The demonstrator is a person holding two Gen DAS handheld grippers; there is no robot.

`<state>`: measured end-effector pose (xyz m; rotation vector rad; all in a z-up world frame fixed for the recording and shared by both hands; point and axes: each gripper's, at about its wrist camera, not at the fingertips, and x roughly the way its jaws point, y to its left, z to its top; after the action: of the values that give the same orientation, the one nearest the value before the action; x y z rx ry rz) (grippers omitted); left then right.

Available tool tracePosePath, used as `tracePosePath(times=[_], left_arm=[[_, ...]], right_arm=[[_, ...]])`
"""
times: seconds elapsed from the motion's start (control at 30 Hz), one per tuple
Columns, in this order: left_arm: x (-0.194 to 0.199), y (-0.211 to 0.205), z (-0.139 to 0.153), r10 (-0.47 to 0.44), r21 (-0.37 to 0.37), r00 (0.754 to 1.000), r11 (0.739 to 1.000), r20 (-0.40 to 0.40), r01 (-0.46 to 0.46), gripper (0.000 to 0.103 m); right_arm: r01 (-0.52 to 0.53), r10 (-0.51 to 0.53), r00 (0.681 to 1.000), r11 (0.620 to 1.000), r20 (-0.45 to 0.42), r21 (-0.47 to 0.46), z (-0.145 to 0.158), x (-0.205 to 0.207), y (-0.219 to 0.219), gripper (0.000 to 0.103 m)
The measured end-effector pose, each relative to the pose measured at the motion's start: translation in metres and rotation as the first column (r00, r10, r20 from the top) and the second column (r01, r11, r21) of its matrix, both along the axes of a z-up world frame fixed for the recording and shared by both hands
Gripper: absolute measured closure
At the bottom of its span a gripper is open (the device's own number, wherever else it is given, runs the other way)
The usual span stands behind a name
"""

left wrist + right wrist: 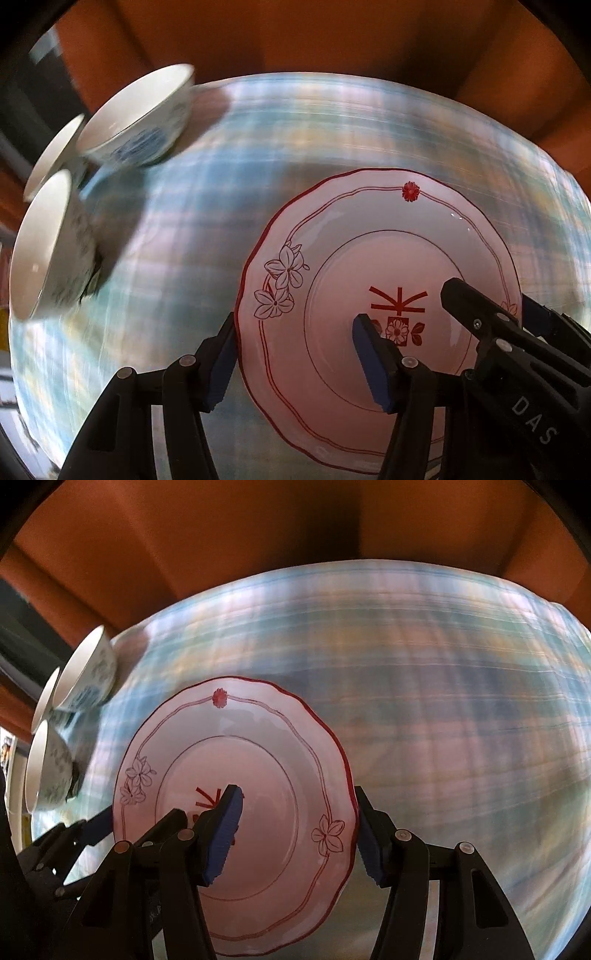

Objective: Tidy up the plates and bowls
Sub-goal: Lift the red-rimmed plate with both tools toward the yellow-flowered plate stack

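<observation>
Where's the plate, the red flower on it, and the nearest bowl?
plate (461, 251): left wrist view, bare inner rim.
red flower (410, 191): left wrist view, flower's middle.
bowl (40, 247): left wrist view, white inside.

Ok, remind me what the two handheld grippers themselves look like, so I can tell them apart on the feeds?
Both look alike: the left gripper and right gripper have black plastic linkage fingers with round silver pivot pins and ribbed dark-blue pads at the tips. In the left wrist view the right gripper's body carries white letters, "DAS". No cables, sleeves or hands are in view.
</observation>
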<state>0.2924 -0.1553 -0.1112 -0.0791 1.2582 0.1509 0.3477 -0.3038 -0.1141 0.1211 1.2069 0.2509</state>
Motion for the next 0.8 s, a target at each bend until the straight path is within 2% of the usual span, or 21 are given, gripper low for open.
tracePosePath(times=[0.13, 0.2, 0.3, 0.37, 0.47, 0.63, 0.8], left_arm=[[-0.008, 0.011, 0.001, 0.028, -0.031, 1.000, 0.999, 0.003, -0.028, 0.042], [-0.007, 0.010, 0.001, 0.032, -0.055, 0.999, 0.998, 0.007, -0.031, 0.047], [-0.001, 0.013, 0.000, 0.033, -0.084, 0.999, 0.996, 0.018, -0.032, 0.048], [-0.001, 0.011, 0.000, 0.025, -0.085, 0.999, 0.996, 0.022, -0.023, 0.046], [0.004, 0.009, -0.001, 0.014, -0.090, 1.000, 0.996, 0.025, -0.012, 0.043], [0.021, 0.016, -0.008, 0.001, -0.090, 1.000, 0.996, 0.018, 0.000, 0.045], [0.020, 0.018, 0.005, -0.019, -0.076, 0.999, 0.997, 0.035, 0.021, 0.046]], right_arm=[[-0.028, 0.028, 1.000, 1.000, -0.007, 0.006, 0.000, -0.005, 0.016, 0.041], [-0.030, 0.030, 1.000, 1.000, -0.004, 0.001, 0.000, -0.006, 0.019, 0.042], [-0.007, 0.008, 1.000, 0.999, 0.014, -0.045, -0.002, -0.004, 0.019, 0.053], [-0.006, 0.008, 1.000, 0.998, 0.022, -0.058, -0.003, -0.004, 0.015, 0.057], [-0.014, 0.017, 0.999, 0.996, 0.034, -0.088, -0.004, -0.005, 0.019, 0.056], [0.002, 0.003, 0.999, 0.991, 0.036, -0.137, -0.005, -0.006, 0.024, 0.055], [0.023, -0.016, 0.999, 0.986, 0.045, -0.162, 0.001, -0.010, 0.026, 0.055]])
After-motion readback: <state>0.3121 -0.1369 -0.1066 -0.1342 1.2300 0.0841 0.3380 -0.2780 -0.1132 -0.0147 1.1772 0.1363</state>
